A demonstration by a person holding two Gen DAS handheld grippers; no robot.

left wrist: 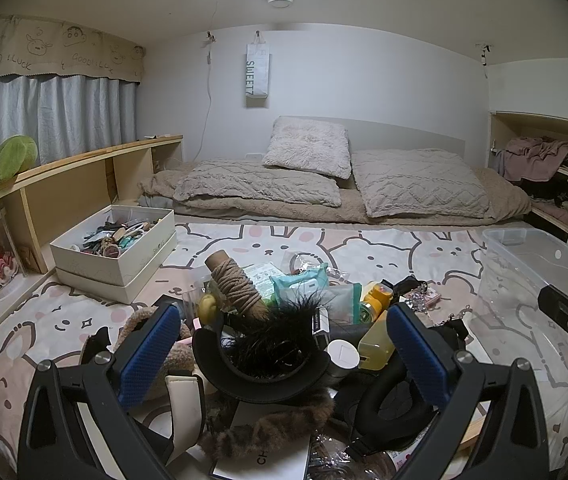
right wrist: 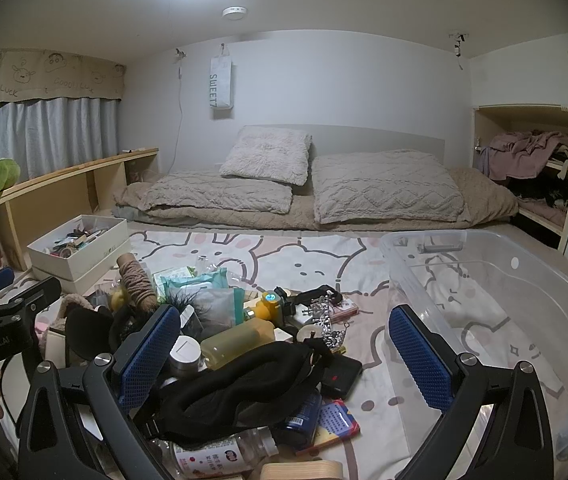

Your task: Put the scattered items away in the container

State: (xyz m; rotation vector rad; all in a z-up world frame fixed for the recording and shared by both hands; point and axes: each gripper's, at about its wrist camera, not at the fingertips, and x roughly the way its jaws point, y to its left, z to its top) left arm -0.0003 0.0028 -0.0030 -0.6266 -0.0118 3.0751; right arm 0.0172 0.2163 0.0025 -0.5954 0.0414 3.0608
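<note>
While angled downward, both grippers (left wrist: 284,356) (right wrist: 284,360) hover wide-jawed above clutter (right wrist: 252,344).

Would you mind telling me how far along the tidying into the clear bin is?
Nothing looks done: the clear bin holds no items. Nothing is in hand; the left gripper and right gripper are open above the pile, which all remains.
</note>
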